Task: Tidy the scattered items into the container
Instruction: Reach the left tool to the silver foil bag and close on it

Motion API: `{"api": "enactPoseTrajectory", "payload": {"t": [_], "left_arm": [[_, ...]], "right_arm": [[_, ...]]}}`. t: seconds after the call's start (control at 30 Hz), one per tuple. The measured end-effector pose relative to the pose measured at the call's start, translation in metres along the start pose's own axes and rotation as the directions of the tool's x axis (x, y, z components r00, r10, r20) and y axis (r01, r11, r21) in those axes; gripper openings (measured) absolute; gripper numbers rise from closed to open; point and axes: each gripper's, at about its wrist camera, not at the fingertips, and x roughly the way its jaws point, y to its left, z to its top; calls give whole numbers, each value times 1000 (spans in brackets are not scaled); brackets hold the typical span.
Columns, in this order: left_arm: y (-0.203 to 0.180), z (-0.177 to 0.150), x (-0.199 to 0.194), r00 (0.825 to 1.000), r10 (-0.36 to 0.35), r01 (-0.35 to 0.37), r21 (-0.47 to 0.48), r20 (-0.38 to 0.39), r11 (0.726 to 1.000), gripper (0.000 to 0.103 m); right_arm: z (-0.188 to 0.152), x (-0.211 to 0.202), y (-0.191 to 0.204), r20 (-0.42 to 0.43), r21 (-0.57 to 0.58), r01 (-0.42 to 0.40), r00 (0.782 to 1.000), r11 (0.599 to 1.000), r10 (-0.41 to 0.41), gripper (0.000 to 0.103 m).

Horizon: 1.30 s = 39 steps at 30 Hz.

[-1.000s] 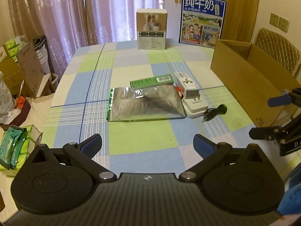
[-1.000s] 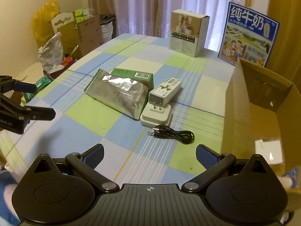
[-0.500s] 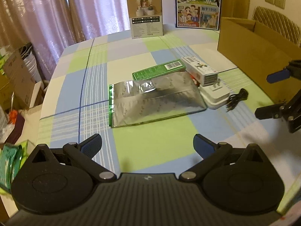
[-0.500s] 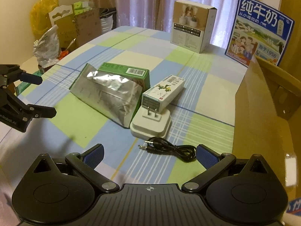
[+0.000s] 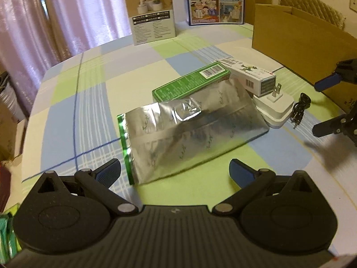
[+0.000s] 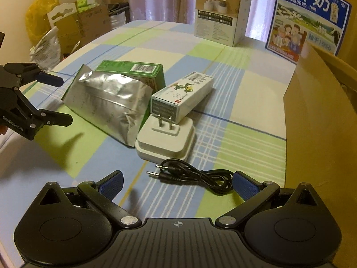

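Left gripper (image 5: 175,170) jaws spread wide, framing foil pouch (image 5: 189,134) at frame centre; right gripper (image 6: 177,182) likewise agape over black cable (image 6: 196,174).

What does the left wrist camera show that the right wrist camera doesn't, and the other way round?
Only the left wrist view shows the foil bag's green sealed edge and the quilted chair behind the cardboard box. Only the right wrist view shows the yellow bag and stacked cartons beside the table, plus the audio cable's two plugs up close. Both show the foil bag, green box, white box, charger, and both open grippers.
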Motion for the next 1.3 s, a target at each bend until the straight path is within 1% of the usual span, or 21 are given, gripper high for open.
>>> {"api": "enactPoseTrajectory", "payload": {"t": [0.13,0.27,0.37,0.5,0.57,0.63,0.67,0.73,0.83,0.93,1.03,1.13,1.2,1.3], "left_arm": [[3,2,11,999,-41,41,34,9,999,102],[5,2,20,997,-72,71,30,3,997,102],[4,2,18,995,-98,98,19,12,995,101],[-2,0,9,989,-147,147,5,19,989,101],[-10,-3,1,984,-175,174,12,21,985,100],[-20,-7,-7,981,-195,194,33,22,980,100],[-24,-8,-11,981,-191,189,48,27,981,100],[-30,-10,-19,987,-156,152,91,45,984,100],[-27,-3,-22,993,-85,73,142,81,987,101],[-16,11,-18,993,-60,41,173,106,984,102],[-7,25,-6,991,-86,61,218,106,974,102],[-3,35,10,987,-135,108,256,90,960,102],[-1,39,21,984,-163,140,263,70,955,102],[-1,42,31,985,-169,156,263,24,952,102]], "right_arm": [[0,6,-4,-7,4,3,1000,1000,-3,101],[1,10,-10,-19,7,11,1000,1000,-11,101],[2,12,-13,-24,4,13,1000,1000,-13,101],[1,15,-17,-46,15,-6,999,1000,6,100],[-1,16,-16,-67,3,-16,998,1000,16,87],[-2,14,-15,-67,3,-30,997,1000,30,83],[-3,13,-13,-61,-2,-29,998,1000,29,80],[-2,9,-11,-37,-5,-28,999,1000,28,78],[1,7,-8,-11,-12,-24,1000,1000,24,78],[4,7,-3,-3,-43,-28,1000,999,28,78],[5,10,0,-2,-65,-23,1000,998,23,78],[4,13,-2,1,-63,-23,1000,998,23,78],[3,14,-4,0,-56,-27,1000,998,27,79],[3,15,-6,-1,-51,-36,999,998,36,79]]}}
